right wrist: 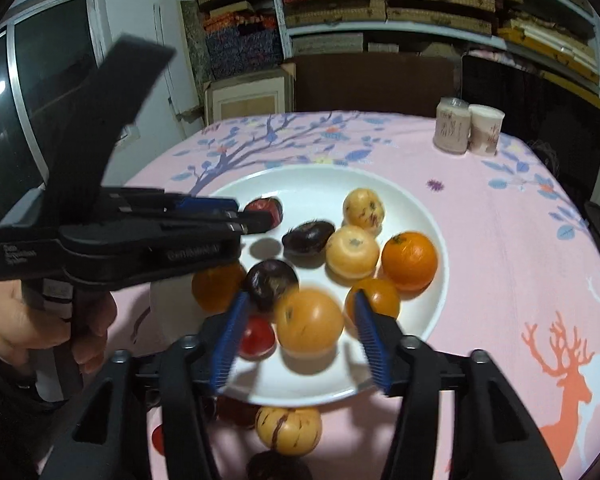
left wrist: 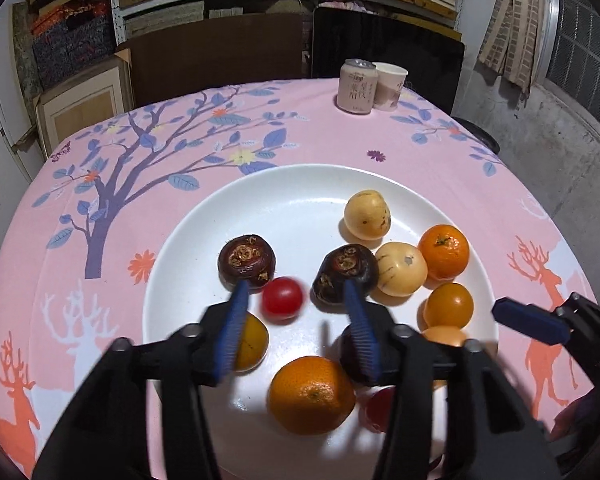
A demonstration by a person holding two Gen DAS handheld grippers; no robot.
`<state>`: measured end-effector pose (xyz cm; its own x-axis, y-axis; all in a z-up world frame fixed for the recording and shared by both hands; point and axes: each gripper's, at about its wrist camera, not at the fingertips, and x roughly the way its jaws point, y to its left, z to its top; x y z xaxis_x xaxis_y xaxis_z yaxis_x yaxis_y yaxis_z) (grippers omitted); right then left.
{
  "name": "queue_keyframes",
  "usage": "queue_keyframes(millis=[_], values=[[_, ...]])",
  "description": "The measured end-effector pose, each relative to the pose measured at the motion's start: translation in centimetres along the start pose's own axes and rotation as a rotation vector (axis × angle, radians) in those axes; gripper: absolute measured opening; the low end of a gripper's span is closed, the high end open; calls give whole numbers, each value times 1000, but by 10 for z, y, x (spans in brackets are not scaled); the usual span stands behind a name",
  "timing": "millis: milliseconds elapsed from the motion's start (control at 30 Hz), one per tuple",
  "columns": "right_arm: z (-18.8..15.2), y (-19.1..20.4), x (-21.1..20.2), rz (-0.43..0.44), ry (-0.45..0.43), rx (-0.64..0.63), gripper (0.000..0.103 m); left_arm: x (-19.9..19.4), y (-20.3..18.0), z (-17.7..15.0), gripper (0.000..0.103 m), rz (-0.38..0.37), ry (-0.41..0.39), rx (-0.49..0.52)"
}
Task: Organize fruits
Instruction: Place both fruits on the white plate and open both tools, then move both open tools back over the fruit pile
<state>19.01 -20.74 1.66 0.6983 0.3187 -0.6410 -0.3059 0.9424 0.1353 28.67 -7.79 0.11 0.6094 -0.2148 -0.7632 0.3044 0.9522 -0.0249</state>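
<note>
Both claws over white plate point(left wrist: 180, 248) on pink-clothed counter point(left wrist: 340, 136). Left claw point(left wrist: 296, 300): jaws parted, holding nothing; red cherry tomato point(left wrist: 282, 295) lies between them, dark water chestnuts point(left wrist: 247, 257) just beyond. Right claw point(right wrist: 300, 310): jaws parted, empty; orange fruit point(right wrist: 310, 320) between them. Off-plate nearest: pale striped fruit point(right wrist: 288, 426). Far edge: can point(left wrist: 358, 86), paper cup point(left wrist: 390, 86), touching.

A pink tablecloth point(left wrist: 320, 128) printed with a tree and deer covers the table; a can point(left wrist: 358, 86) and a paper cup point(left wrist: 390, 85) stand touching near its far edge; shelves point(right wrist: 420, 4) of stacked boxes fill the wall behind.
</note>
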Motion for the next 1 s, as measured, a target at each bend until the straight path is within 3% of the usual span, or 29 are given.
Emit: queue_keyframes(millis=[33,233,333,433,600,700,1000], values=[[0,-1,-4,4,-12,4,62,-4,0,-2,66,0,-16,-2],[-14,-8,-39,50,-26,65,62,-59,6,-35,72,-6,-87,-13],[-39,-3,-56,57,5,53,62,-87,10,-65,80,10,-113,-13],[-68,8,-65,63,53,37,62,-105,14,-101,81,15,-102,-16],[-105,28,-64,52,107,25,61,-108,16,-152,81,8,-53,-51],[-111,32,-59,70,129,55,53,-104,17,-170,81,2,-19,-84],[-112,38,-53,56,143,82,52,-108,22,-187,81,7,-16,-118]])
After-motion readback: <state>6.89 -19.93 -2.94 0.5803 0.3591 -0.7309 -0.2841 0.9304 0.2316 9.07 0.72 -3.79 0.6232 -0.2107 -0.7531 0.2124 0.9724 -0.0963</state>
